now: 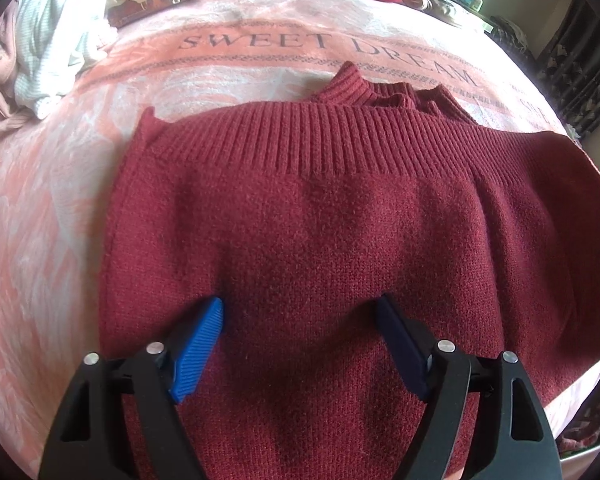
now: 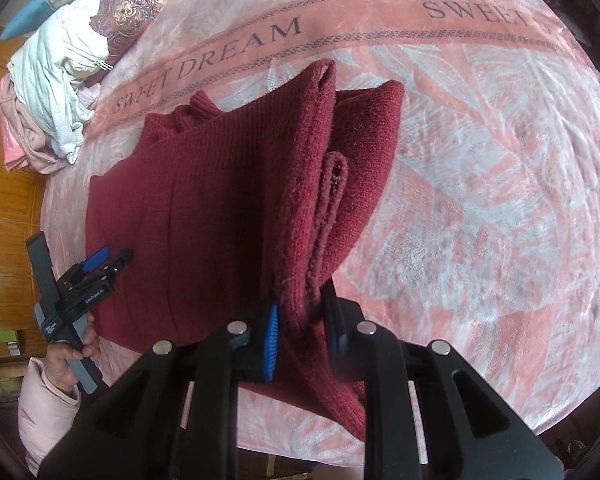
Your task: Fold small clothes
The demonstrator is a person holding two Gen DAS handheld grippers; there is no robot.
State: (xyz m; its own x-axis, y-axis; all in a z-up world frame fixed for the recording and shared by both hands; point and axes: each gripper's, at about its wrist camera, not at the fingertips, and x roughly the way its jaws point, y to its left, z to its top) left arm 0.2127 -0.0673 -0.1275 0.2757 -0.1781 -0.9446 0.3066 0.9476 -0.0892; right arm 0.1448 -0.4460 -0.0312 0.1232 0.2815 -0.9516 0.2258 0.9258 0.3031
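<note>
A dark red knitted sweater [image 1: 320, 232] lies on a pink blanket, ribbed hem toward the far side. My left gripper [image 1: 300, 312] stands open right over the knit, blue pads [image 1: 200, 354] wide apart with nothing pinched. In the right wrist view my right gripper [image 2: 302, 320] is shut on the sweater's right edge [image 2: 332, 184], which is bunched into folds and lifted off the bed. The left gripper [image 2: 104, 262] also shows there at the sweater's left side, held by a hand in a pink sleeve [image 2: 48, 396].
The pink blanket [image 2: 480, 200] printed "SWEET DREAM" covers the bed. A heap of white and pink clothes [image 2: 48, 92] and patterned pillows [image 2: 128, 4] sit at the far left corner. A wooden floor [image 2: 8, 208] lies beyond the left edge.
</note>
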